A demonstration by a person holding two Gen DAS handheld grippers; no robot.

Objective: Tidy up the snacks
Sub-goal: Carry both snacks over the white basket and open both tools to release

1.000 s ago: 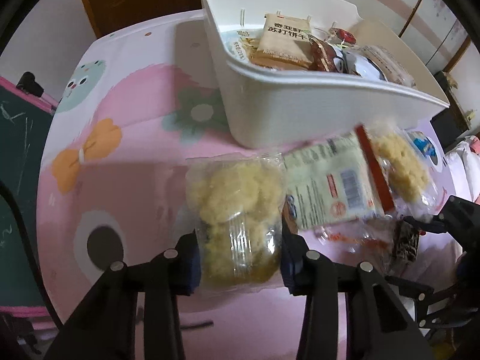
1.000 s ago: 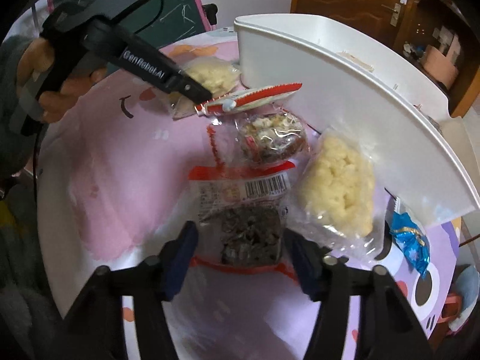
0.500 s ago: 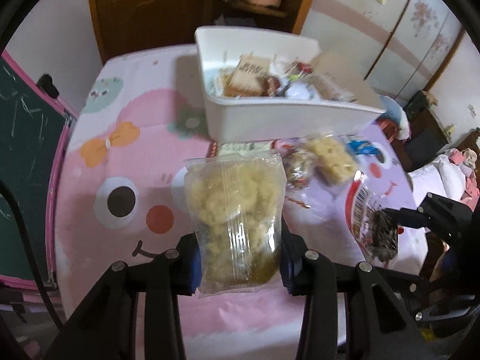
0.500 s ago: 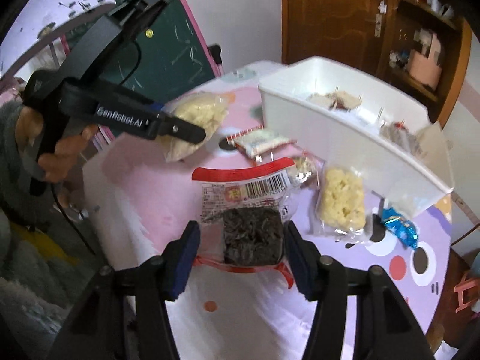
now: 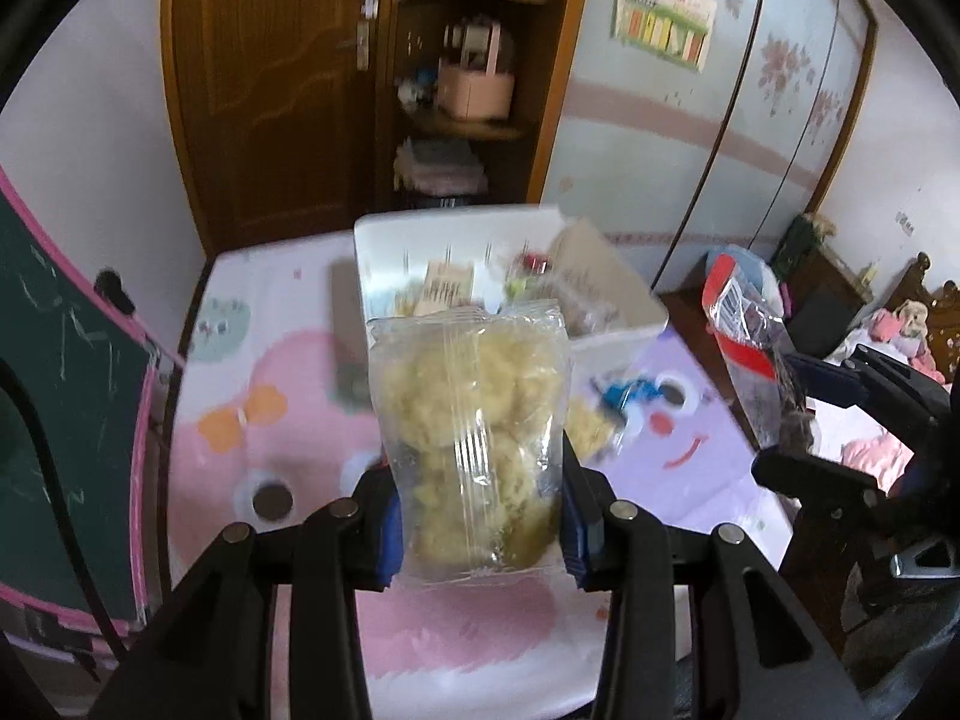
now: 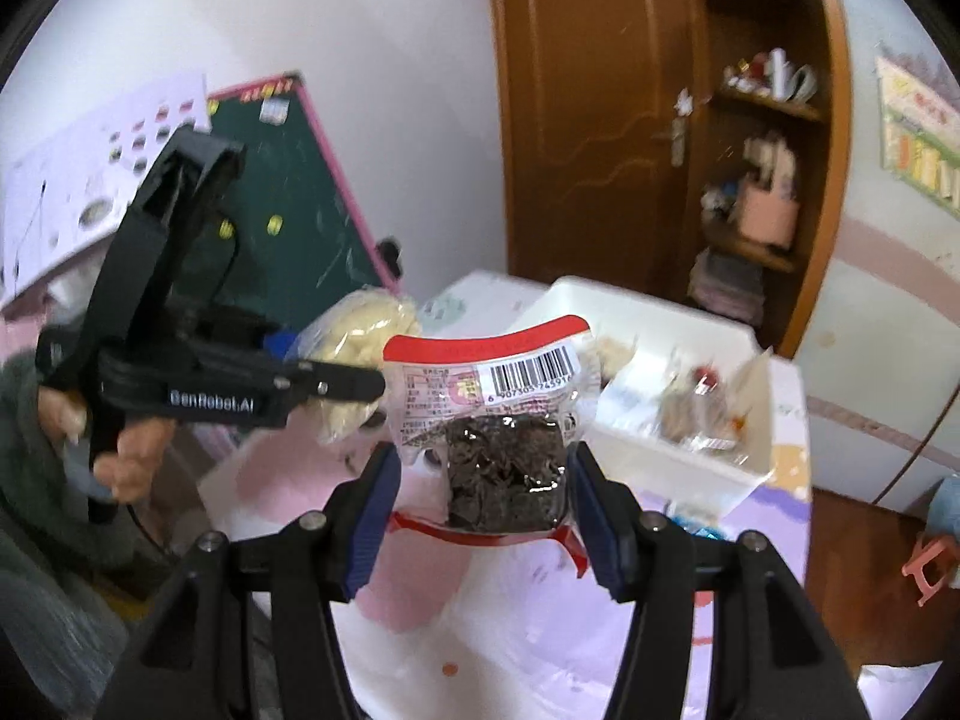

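My left gripper (image 5: 477,516) is shut on a clear packet of pale yellow puffed snack (image 5: 471,420), held high above the table. My right gripper (image 6: 480,507) is shut on a red-edged packet with a dark block inside (image 6: 498,432), also lifted. Each gripper shows in the other's view: the right one with the dark packet (image 5: 750,342) at the far right, the left one (image 6: 336,384) with the yellow packet (image 6: 360,330) at mid left. The white bin (image 5: 618,324) with several snack packets stands at the table's far end, also seen as the bin (image 6: 672,456) in the right wrist view.
A pink cartoon tablecloth (image 5: 288,420) covers the table. A yellow packet (image 5: 585,426) and a blue wrapper (image 5: 624,393) lie by the bin. A green chalkboard (image 5: 54,372) stands left, a wooden door and shelf (image 5: 468,90) behind. A person's hand (image 6: 120,450) grips the left tool.
Both grippers have risen well above the table with their packets. The bin and the packets left on the cloth now look smaller and lower in both views.
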